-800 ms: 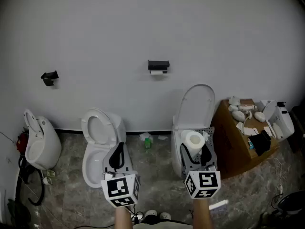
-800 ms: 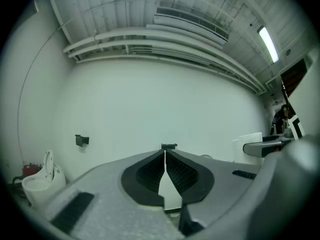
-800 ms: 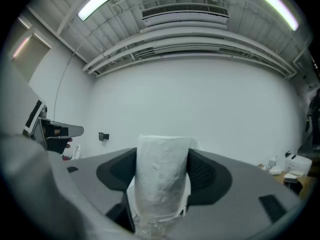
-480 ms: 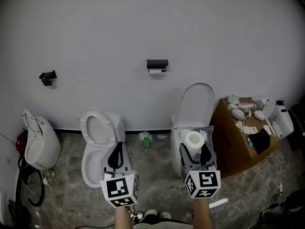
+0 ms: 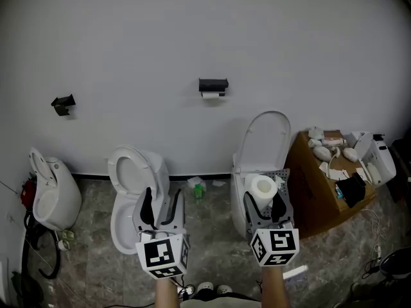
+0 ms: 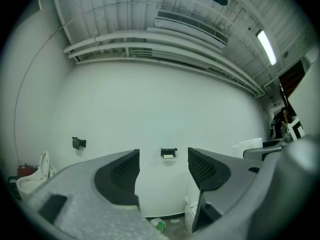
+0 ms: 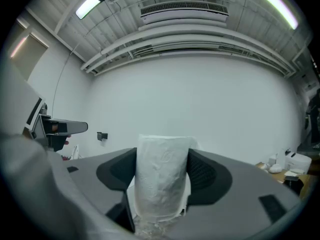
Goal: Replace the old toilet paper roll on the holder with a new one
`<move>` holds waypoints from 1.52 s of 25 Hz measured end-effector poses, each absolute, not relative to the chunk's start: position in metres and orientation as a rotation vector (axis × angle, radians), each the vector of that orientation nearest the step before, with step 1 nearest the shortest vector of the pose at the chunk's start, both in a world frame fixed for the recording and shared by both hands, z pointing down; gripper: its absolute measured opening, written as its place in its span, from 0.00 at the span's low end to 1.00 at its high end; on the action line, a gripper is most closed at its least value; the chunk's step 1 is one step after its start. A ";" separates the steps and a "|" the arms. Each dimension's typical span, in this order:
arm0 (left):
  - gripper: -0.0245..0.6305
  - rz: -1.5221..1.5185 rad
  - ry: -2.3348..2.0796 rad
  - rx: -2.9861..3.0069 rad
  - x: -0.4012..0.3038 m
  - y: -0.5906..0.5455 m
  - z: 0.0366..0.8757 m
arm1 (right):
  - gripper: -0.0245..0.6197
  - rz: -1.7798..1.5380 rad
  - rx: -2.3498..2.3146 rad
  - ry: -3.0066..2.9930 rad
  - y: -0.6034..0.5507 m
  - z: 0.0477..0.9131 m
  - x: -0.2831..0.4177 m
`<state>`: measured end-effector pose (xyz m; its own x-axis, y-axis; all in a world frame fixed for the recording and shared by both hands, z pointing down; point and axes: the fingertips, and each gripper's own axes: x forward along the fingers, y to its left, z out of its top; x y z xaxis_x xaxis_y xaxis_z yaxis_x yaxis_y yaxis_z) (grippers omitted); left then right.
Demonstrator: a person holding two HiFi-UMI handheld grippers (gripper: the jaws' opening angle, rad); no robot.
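A black holder is fixed to the white wall, with a small remnant of the old roll under it. My right gripper is shut on a full white toilet paper roll, held upright between the pads; the roll fills the gap between the jaws in the right gripper view. My left gripper is open and empty, pointing level at the wall. In the left gripper view the holder shows far off between the spread jaws. Both grippers are well short of the wall.
A toilet with its lid raised stands behind the right gripper, and another toilet behind the left. A third bowl is at far left under a second black wall holder. A cardboard box piled with items stands at right; a green bottle lies on the floor.
The left gripper's jaws have opened from closed together to spread wide, with nothing between them. The right gripper still grips the new roll and has barely moved.
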<state>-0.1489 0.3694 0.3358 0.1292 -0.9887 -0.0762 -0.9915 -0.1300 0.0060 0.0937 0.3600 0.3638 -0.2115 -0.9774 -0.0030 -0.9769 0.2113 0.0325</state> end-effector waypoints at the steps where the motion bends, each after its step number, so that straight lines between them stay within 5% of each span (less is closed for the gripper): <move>1: 0.48 0.092 2.042 -2.318 -0.152 0.367 0.336 | 0.49 -0.041 1.964 -2.428 0.358 0.364 0.092; 18: 0.48 0.048 2.052 -2.322 -0.181 0.307 0.354 | 0.49 0.025 2.004 -2.402 0.301 0.381 0.077; 38: 0.48 0.056 2.096 -2.228 -0.130 0.067 0.333 | 0.49 -0.007 1.960 -2.486 0.040 0.356 0.129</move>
